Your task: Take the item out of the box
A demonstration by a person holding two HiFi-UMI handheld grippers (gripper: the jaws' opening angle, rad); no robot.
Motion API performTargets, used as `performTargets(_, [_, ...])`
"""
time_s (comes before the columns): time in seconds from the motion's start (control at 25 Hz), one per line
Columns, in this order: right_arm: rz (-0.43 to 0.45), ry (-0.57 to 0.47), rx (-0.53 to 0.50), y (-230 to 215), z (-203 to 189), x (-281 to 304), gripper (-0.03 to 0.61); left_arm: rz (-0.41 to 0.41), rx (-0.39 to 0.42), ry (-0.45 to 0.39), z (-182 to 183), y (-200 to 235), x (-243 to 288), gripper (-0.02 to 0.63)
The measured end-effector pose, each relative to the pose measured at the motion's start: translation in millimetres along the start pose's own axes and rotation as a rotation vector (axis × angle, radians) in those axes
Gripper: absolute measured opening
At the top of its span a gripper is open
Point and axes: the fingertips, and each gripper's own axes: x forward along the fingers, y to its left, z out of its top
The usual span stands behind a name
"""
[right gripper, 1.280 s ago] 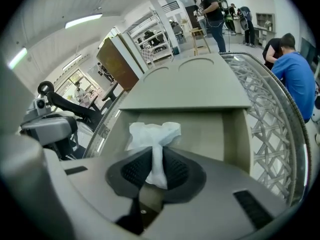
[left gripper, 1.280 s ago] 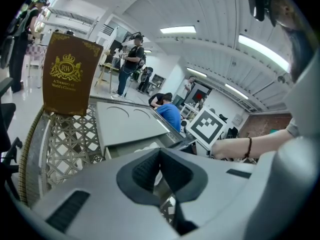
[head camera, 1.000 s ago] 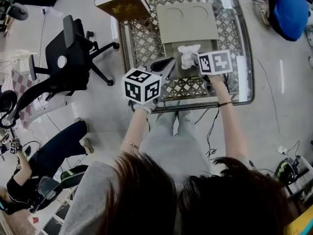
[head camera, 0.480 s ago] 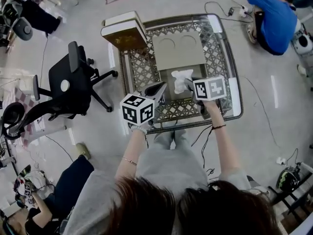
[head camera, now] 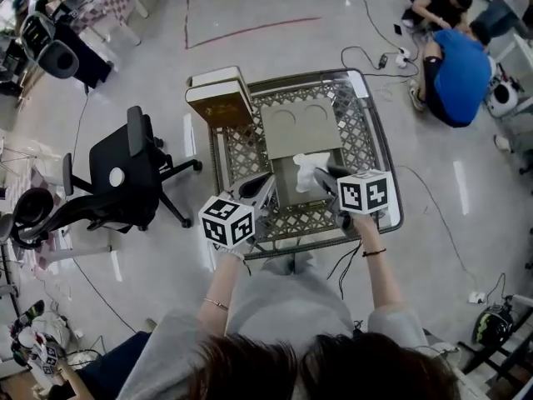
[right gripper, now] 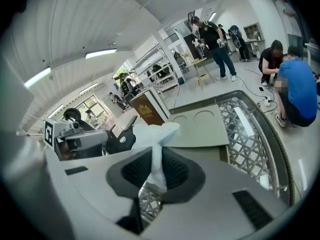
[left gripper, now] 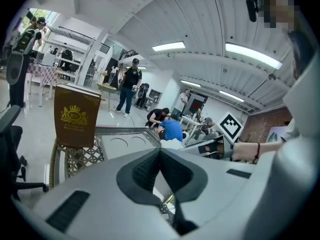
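Two jaws of the right gripper (right gripper: 159,156) are pinched on a thin neck of the white crumpled paper bundle (right gripper: 160,129), held over the open flat beige cardboard box (head camera: 300,132). The left gripper (left gripper: 160,151) is clenched on nothing. My worry is that it's only gripping loose wrapping (looks flimsy), so it could tear or slip and drop onto the glass-topped lattice table (head camera: 366,152).

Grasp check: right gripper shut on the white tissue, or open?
Shut on it. The right gripper pinches the white tissue between its pads; its top fans out above.

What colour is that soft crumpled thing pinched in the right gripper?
White. The soft crumpled item shows best in the right gripper view.
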Motion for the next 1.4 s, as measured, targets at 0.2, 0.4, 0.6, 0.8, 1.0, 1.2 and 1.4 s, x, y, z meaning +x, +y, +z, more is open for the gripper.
performTargets(0.2, [0.024, -0.085, -0.04, 19, 22, -21, 0.069, -0.004, 0.028, -0.046, 18, -3, -11, 0.017])
performTargets(0.4, [0.04, -0.175, -0.059, 34, 40, -43, 0.069, -0.009, 0.045, -0.091, 33, -10, -23, 0.017])
performTargets(0.6, [0.044, -0.277, -0.087, 44, 64, -66, 0.069, -0.016, 0.079, -0.151, 58, -16, -30, 0.017])
performTargets(0.8, [0.041, -0.356, -0.125, 54, 78, -91, 0.069, -0.023, 0.104, -0.193, 74, -28, -43, 0.017])
performTargets(1.0, [0.027, -0.435, -0.178, 60, 95, -115, 0.069, -0.028, 0.139, -0.236, 91, -35, -50, 0.017])
performTargets(1.2, [0.029, -0.509, -0.228, 71, 111, -138, 0.069, -0.026, 0.181, -0.261, 105, -42, -60, 0.017])
performTargets(1.4, [0.027, -0.586, -0.285, 83, 126, -160, 0.069, -0.021, 0.23, -0.304, 123, -49, -72, 0.017])
